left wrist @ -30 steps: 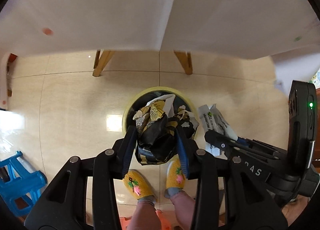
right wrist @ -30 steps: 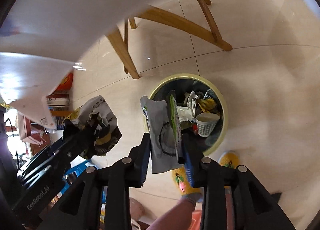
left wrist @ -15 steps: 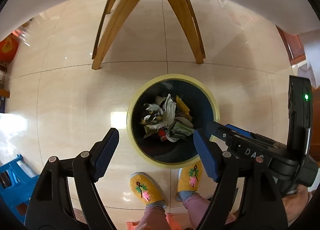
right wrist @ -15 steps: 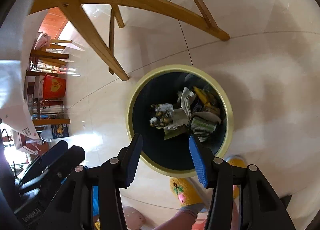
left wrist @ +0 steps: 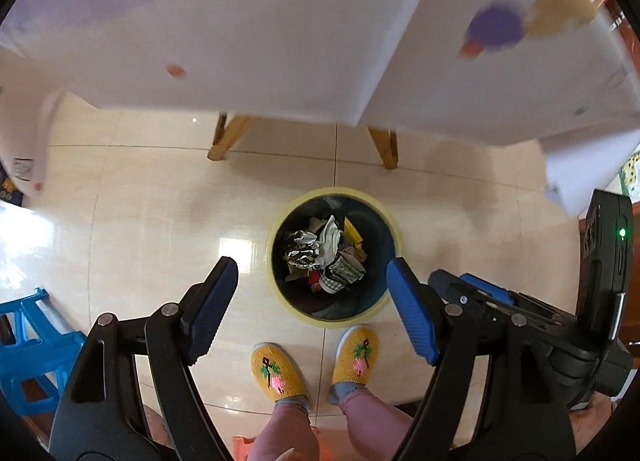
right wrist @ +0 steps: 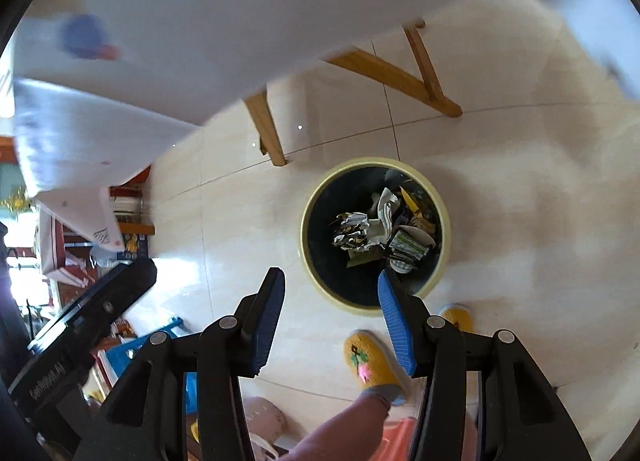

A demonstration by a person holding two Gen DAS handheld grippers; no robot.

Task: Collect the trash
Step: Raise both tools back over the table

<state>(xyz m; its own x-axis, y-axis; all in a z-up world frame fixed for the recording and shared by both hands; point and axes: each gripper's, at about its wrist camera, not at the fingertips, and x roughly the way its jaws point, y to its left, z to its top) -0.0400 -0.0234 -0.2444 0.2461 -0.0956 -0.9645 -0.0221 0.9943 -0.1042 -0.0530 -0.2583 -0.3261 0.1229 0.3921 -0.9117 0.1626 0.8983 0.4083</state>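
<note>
A round bin with a pale yellow rim (left wrist: 276, 285) (right wrist: 306, 261) stands on the tiled floor below me. Crumpled wrappers and paper (left wrist: 324, 253) (right wrist: 380, 235) lie inside it. My left gripper (left wrist: 312, 281) is open high above the bin, nothing between its blue pads. My right gripper (right wrist: 330, 293) is open too and empty, hanging just left of the bin's near rim. The right gripper's body shows at the right of the left wrist view; the left gripper's body shows at the left of the right wrist view.
A table under a white cloth (left wrist: 280, 21) (right wrist: 240, 1) fills the upper part of both views, its wooden legs (left wrist: 226, 137) (right wrist: 268, 129) behind the bin. The person's feet in yellow slippers (left wrist: 276, 373) (right wrist: 368, 361) stand by the bin. A blue plastic stool (left wrist: 28, 353) is at the left.
A second ago each gripper was shut on a wrapper; both opened and the wrappers dropped into the bin. Since then both grippers have risen, bringing the tablecloth back into view.
</note>
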